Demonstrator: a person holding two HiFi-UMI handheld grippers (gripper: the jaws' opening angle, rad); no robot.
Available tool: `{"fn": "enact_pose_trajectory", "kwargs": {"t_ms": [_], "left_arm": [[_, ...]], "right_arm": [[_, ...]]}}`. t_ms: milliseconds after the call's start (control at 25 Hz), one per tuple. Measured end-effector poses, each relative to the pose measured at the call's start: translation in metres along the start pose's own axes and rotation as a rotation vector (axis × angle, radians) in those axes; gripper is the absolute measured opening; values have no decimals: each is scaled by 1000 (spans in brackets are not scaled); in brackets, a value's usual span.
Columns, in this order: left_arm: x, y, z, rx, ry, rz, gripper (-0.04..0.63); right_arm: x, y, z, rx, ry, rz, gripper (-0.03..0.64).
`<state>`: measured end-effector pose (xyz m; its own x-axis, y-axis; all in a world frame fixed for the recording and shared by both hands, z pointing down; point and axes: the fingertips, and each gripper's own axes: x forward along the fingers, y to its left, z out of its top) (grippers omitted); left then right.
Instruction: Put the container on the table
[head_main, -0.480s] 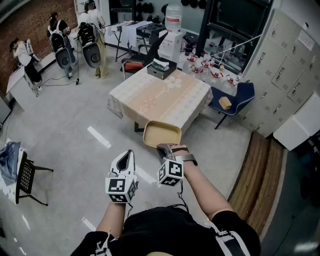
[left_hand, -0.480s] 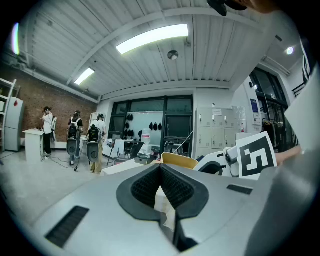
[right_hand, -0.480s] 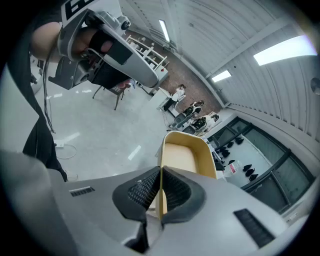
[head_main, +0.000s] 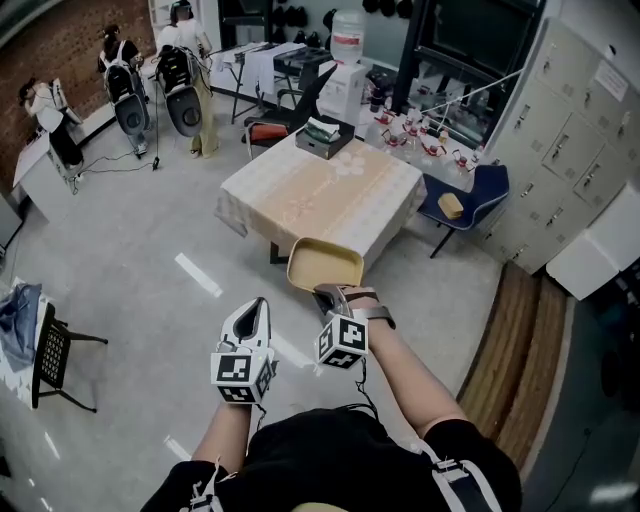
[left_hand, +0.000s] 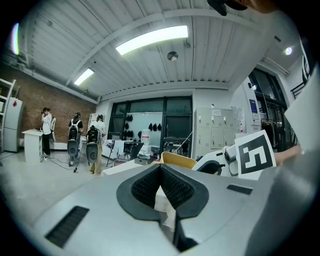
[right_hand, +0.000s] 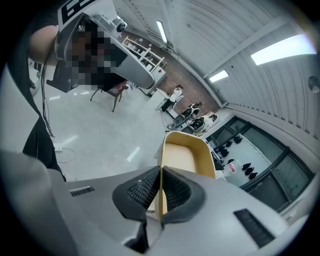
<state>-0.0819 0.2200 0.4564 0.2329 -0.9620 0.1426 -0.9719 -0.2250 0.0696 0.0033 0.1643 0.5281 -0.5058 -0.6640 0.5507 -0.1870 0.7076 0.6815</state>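
A shallow yellow container (head_main: 325, 265) hangs in the air just short of the near edge of the table (head_main: 320, 195), which wears a pale beige and white cloth. My right gripper (head_main: 326, 293) is shut on the container's near rim; in the right gripper view the rim (right_hand: 161, 195) runs between the pads and the container (right_hand: 184, 152) stretches away from them. My left gripper (head_main: 257, 305) hovers to the left of it over the floor, shut with nothing held; its pads (left_hand: 172, 187) meet. The container's edge (left_hand: 177, 160) shows beyond them.
A grey box (head_main: 322, 137) sits at the table's far end. A blue chair (head_main: 470, 195) stands right of the table, a black chair (head_main: 55, 355) at the left. Lockers (head_main: 570, 130) line the right side. People (head_main: 185, 40) stand far back left by another table.
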Motion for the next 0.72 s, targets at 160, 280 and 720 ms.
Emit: {"fn": "enact_pose_trajectory", "kwargs": {"t_ms": [160,280,720], "left_arm": [[1,9,3,4,-9,-26,14],[0,23,3,9,-12,-48,14],[13,57,-3,16,-4,-100,14]], "right_arm": [[6,-1,9,6,12,-11,29],[13,-1,20,16,26,-28,29],[45,-5,36,34,70,-78,29]]}}
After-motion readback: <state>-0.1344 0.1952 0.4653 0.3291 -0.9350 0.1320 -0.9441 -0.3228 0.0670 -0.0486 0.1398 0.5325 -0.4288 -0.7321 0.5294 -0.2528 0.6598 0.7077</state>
